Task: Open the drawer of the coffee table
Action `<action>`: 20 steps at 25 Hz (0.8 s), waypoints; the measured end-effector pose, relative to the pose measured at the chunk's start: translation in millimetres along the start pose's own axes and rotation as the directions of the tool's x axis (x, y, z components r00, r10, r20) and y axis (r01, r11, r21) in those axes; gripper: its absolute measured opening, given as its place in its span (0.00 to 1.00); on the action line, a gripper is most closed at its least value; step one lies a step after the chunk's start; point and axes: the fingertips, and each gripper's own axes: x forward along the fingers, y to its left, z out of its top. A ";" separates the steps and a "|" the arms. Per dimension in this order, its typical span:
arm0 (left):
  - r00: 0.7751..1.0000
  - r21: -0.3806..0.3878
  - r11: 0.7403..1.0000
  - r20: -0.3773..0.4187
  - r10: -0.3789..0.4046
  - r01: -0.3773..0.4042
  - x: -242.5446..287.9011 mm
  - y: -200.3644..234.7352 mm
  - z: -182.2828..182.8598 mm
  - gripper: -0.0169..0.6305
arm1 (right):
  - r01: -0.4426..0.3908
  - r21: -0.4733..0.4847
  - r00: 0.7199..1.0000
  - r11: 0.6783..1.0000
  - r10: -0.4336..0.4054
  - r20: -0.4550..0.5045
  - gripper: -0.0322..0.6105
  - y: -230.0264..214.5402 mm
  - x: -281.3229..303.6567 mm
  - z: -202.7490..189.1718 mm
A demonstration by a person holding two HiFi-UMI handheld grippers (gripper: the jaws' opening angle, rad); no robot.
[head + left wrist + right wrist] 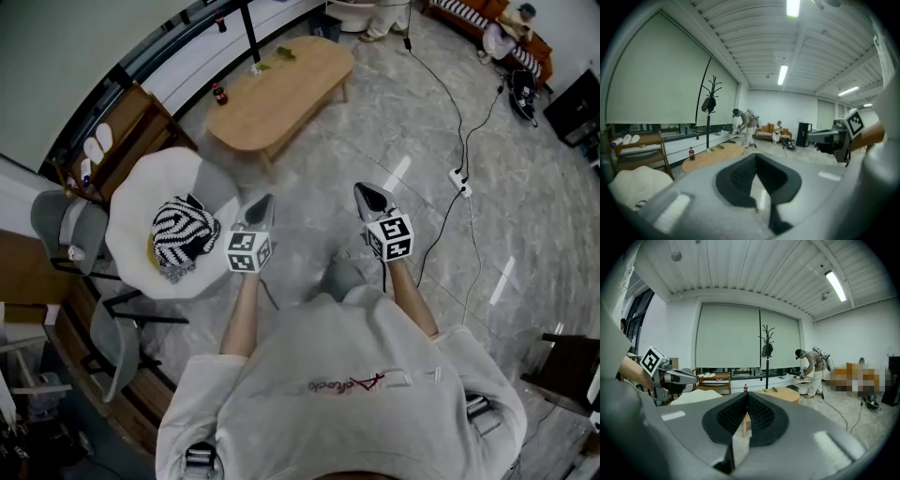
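The oval wooden coffee table [281, 89] stands on the marble floor a good way ahead of both grippers; it also shows as the coffee table [717, 157] and the coffee table [787, 393]. No drawer can be made out on it from here. My left gripper [262, 208] and right gripper [370, 197] are held side by side in the air, pointing toward the table and touching nothing. Both are shut and empty: the left gripper [756, 159] and the right gripper [746, 397] have their dark pads meeting. Each gripper view also catches the other gripper at its edge.
A cola bottle [219, 94] and some green leaves lie on the table. At left is a round white seat [141, 202] with a striped cloth [183, 234], and a wooden shelf [112, 141] behind it. A power strip [459, 180] with cables lies on the floor at right. A person [812, 371] bends over beyond the table.
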 end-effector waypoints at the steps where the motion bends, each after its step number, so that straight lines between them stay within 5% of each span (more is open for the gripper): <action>1: 1.000 0.002 1.000 0.000 -0.003 0.003 2.1 -0.7 0.6 0.03 | 0.002 0.002 1.000 1.000 -0.002 -0.003 0.05 -1.4 0.0 -1.0; 8: 1.000 0.007 1.000 0.001 -0.019 0.019 29.2 4.7 6.5 0.02 | 0.004 0.003 1.000 1.000 -0.004 -0.005 0.05 -17.6 13.2 -2.5; 20: 1.000 0.014 1.000 -0.006 0.001 -0.001 140.4 39.3 38.7 0.03 | -0.012 0.028 1.000 1.000 0.012 -0.001 0.05 -108.7 96.5 7.7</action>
